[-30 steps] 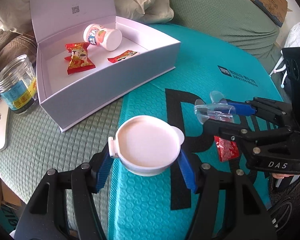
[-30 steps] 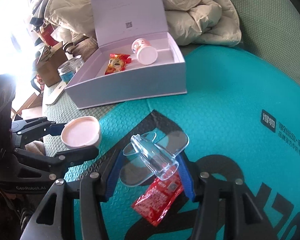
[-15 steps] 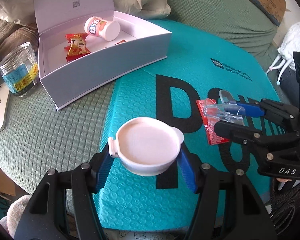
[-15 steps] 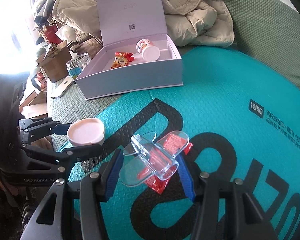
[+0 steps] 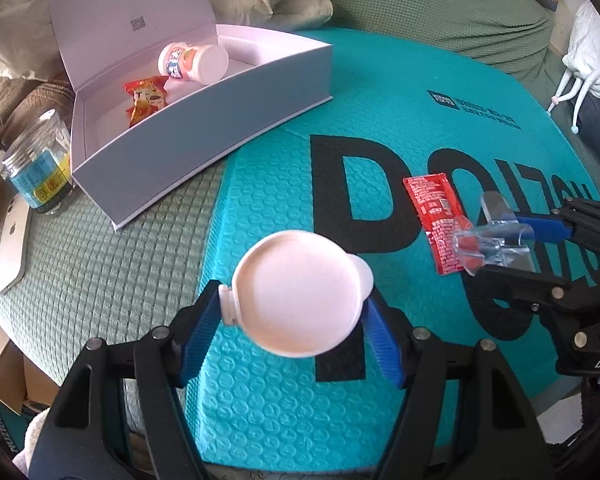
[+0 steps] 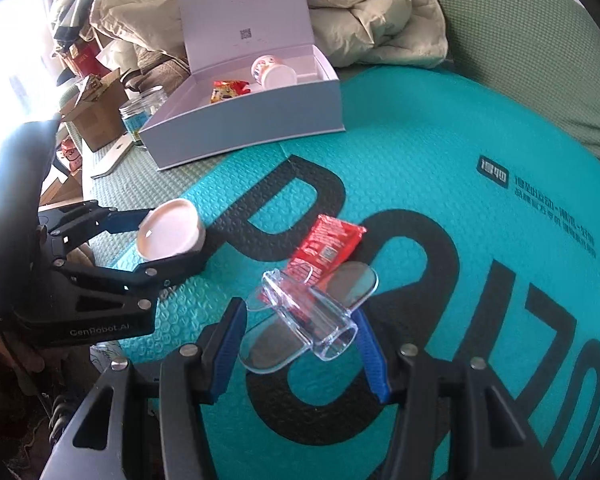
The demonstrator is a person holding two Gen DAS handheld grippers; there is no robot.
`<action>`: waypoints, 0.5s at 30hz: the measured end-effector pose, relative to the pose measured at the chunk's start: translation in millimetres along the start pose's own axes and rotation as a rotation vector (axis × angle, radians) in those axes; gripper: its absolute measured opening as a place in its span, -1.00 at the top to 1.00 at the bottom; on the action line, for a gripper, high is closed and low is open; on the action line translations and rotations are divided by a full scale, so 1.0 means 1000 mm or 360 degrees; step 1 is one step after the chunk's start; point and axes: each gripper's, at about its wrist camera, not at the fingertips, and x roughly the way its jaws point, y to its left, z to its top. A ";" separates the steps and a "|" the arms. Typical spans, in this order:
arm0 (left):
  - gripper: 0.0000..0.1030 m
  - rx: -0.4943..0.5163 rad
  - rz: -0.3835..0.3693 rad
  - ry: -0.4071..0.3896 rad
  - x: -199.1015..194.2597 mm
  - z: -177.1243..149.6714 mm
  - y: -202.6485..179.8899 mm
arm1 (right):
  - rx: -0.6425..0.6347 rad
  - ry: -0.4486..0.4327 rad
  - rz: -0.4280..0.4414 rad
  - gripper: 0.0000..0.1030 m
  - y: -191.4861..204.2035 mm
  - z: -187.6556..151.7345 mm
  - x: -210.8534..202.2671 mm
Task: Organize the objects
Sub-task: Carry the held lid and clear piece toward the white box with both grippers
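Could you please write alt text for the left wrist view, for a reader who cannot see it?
The left hand-held gripper frames a round white plastic lidded tub over a teal bubble mailer; its jaws have just been opening. To the right, the right hand-held gripper holds a clear plastic scoop above a red sauce sachet; an open white box sits behind.

Both grippers share one build: matte black angular frames with cut-out slots, silver round screw heads at the pivots, blue ribbed pads lining the fingers. Left gripper (image 5: 296,320) carries white lettering on its side, seemingly "GenRobot.AI", partly blurred in the right wrist view. Right gripper (image 6: 300,344) shows white letters "DAS" at the frame edge, the rest cut off.
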 end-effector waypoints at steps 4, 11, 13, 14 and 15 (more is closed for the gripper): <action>-0.34 0.0003 -0.0017 -0.0029 0.000 -0.001 0.003 | -0.0004 0.0029 0.0019 -0.07 0.002 0.000 0.006; -0.23 0.0023 -0.0042 -0.0026 -0.001 0.001 0.007 | -0.0032 0.0028 0.0028 -0.07 0.013 0.004 0.009; -0.24 0.0033 -0.0026 -0.0023 0.000 0.001 0.006 | -0.0059 0.0010 0.0002 -0.07 0.016 0.003 0.006; -0.23 0.0033 -0.0021 -0.0023 0.000 0.001 0.006 | -0.0066 0.0003 -0.0007 -0.07 0.016 0.003 0.004; -0.23 0.0027 -0.0025 -0.0022 -0.001 0.000 0.006 | -0.0068 0.0001 -0.0008 -0.07 0.016 0.002 0.003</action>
